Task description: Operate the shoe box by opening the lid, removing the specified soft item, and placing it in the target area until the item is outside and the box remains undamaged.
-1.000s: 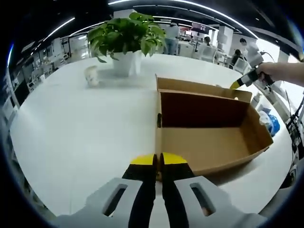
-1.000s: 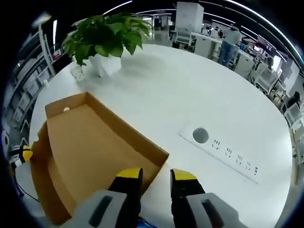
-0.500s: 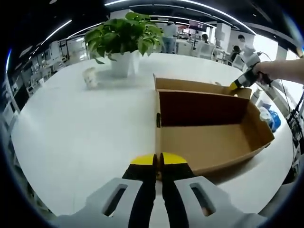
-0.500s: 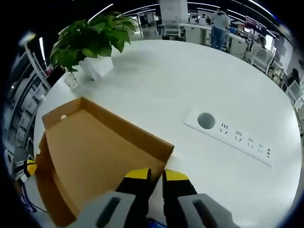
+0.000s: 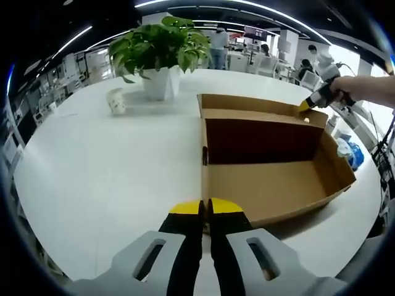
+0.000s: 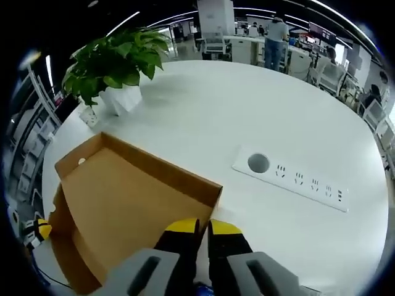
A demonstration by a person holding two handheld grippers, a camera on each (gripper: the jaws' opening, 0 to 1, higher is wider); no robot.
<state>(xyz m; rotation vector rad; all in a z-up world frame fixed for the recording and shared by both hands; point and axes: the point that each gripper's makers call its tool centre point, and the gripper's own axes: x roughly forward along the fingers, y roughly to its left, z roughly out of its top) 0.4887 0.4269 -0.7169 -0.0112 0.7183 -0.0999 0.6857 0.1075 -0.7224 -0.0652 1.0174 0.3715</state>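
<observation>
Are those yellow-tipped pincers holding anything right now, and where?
The left gripper is shut on the shoe box at its near wall; the right gripper is shut on the lid's edge.

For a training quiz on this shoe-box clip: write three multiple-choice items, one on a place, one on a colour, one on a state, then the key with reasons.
1. Where does the potted plant stand?
A. on the white table, beyond the box
B. inside the box
C. on the floor

2. What colour are the left gripper tips?
A. red
B. yellow
C. blue

3. What state is the cardboard box in?
A. taped shut
B. crushed flat
C. open, lid folded back

Answers: 1 A, its white pot sits on the tabletop past the box. 2 B, both tips are yellow over black. 3 C, the bare interior shows.
</observation>
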